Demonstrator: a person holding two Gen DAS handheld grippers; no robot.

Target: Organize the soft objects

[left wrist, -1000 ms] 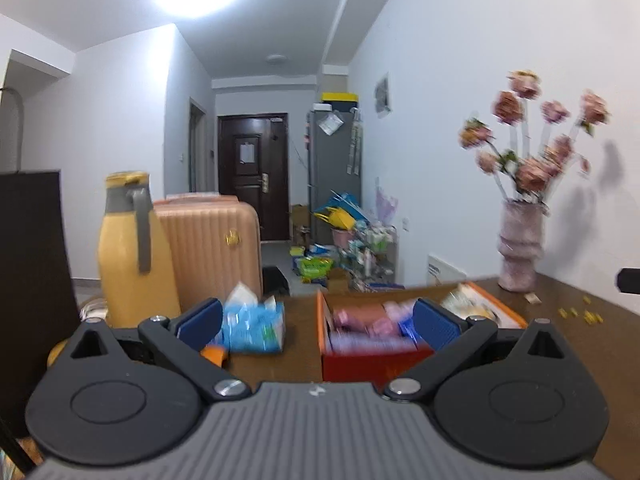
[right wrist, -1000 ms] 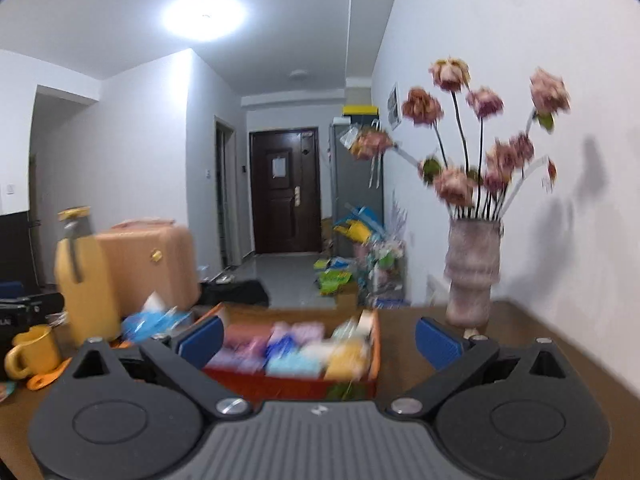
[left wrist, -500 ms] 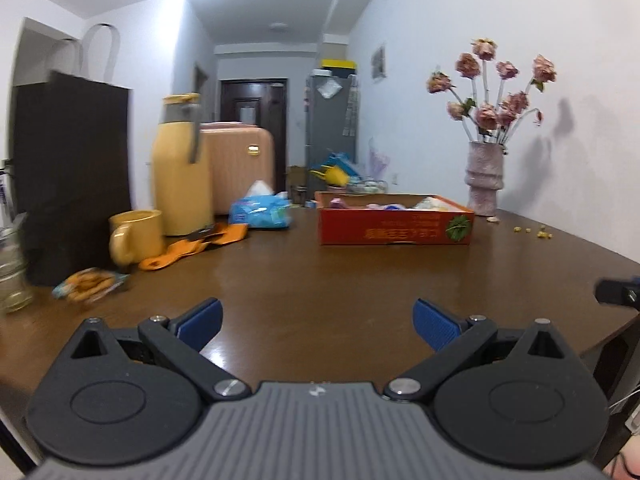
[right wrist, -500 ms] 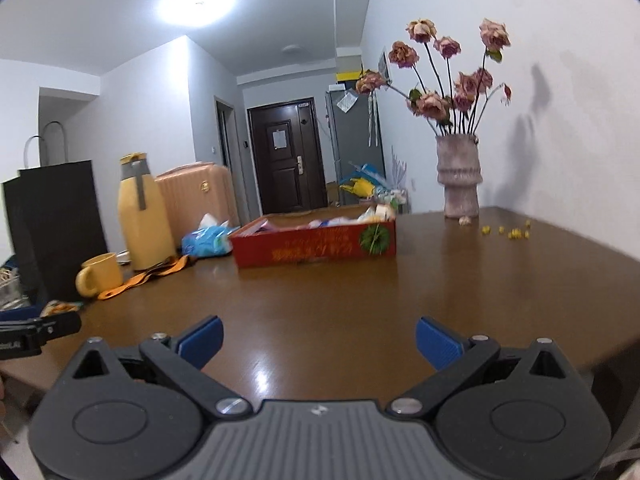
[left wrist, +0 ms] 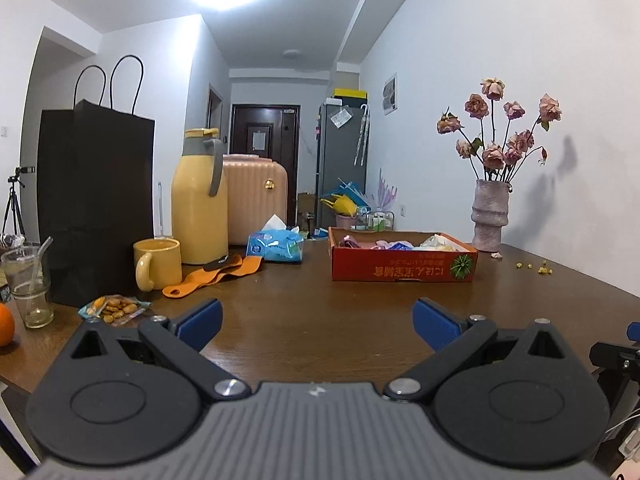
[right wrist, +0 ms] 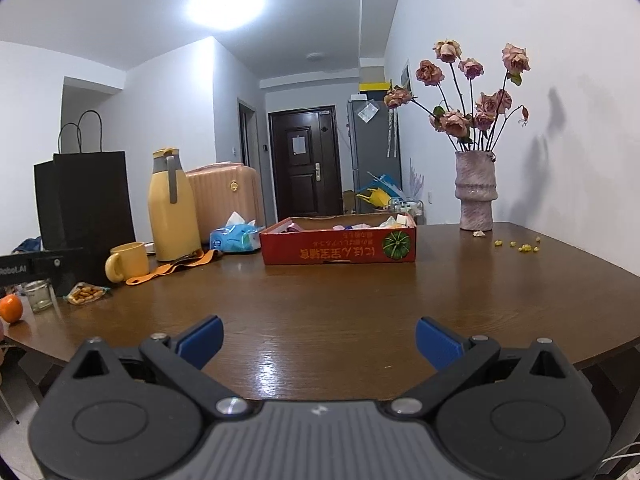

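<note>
two open grippers over a brown bench

the left hand-held gripper [left wrist: 316, 322] hangs low over the near edge of the brown bench [left wrist: 320, 300]. its blue pads [left wrist: 434, 322] are spread wide apart and nothing is between them. the right hand-held gripper [right wrist: 318, 340] is the same: wide apart, holding nothing, with only bare wood under it.

far across the bench sits a red box [left wrist: 404, 266] with a green pumpkin picture on its front. soft things [left wrist: 394, 245] in pink, purple, blue and pale yellow lie inside it, and only their tops peek over the wall. the box is well apart from both grippers.

to the left of the box lies a blue tissue pack [left wrist: 275, 245] with a white tissue sticking up. beside that stands a tall yellow jug [left wrist: 199, 200] with a grey handle. a yellow mug [left wrist: 156, 264] stands near the jug, and an orange strap [left wrist: 212, 276] lies flat on the wood in front of the jug. a big black paper bag [left wrist: 94, 204] stands upright at the left. near it are a snack packet [left wrist: 114, 307], a glass with a straw [left wrist: 28, 284] and an orange fruit [left wrist: 5, 324].

on the right, by the wall, a pink vase [left wrist: 490, 216] holds dried roses. some small yellow bits [left wrist: 534, 267] lie scattered on the bench close by.
</note>
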